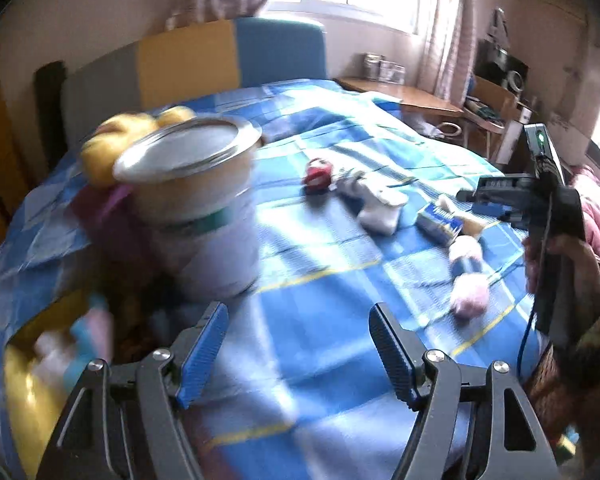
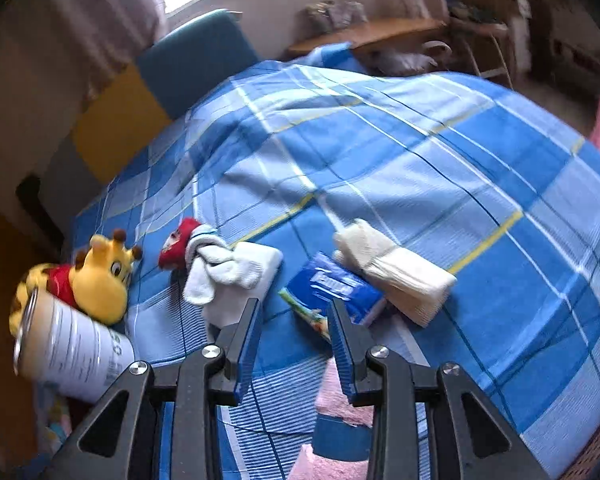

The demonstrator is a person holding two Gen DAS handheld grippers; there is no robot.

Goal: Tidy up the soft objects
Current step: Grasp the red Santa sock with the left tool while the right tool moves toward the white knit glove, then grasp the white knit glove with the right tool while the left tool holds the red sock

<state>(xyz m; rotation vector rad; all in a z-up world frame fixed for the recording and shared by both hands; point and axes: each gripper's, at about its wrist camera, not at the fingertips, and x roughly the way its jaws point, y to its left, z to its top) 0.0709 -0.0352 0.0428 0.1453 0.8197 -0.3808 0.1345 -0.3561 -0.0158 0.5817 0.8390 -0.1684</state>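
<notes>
Both grippers hung over a bed spread with a blue checked cover, and neither held anything. The left gripper stood spread wide over bare cover. The right gripper was narrower but still parted, with only cloth showing in the gap.

The soft things lay scattered. A yellow plush giraffe leaned against the tall tin can; beside it lay a small red toy touching a pair of white socks. Further right came a blue tissue pack with a cream folded cloth resting against it. A pink-and-blue piece lay just under the right gripper's fingers.

The risks sat mostly in the crowding. The tissue pack and the cream cloth touched — a pinch on one could drag the other along. The socks were loose and overlapped, so a grip might lift only one. The can stood on soft bedding near the left gripper, and a brush would likely tip it. Both views were smeared, so aiming was uncertain.
</notes>
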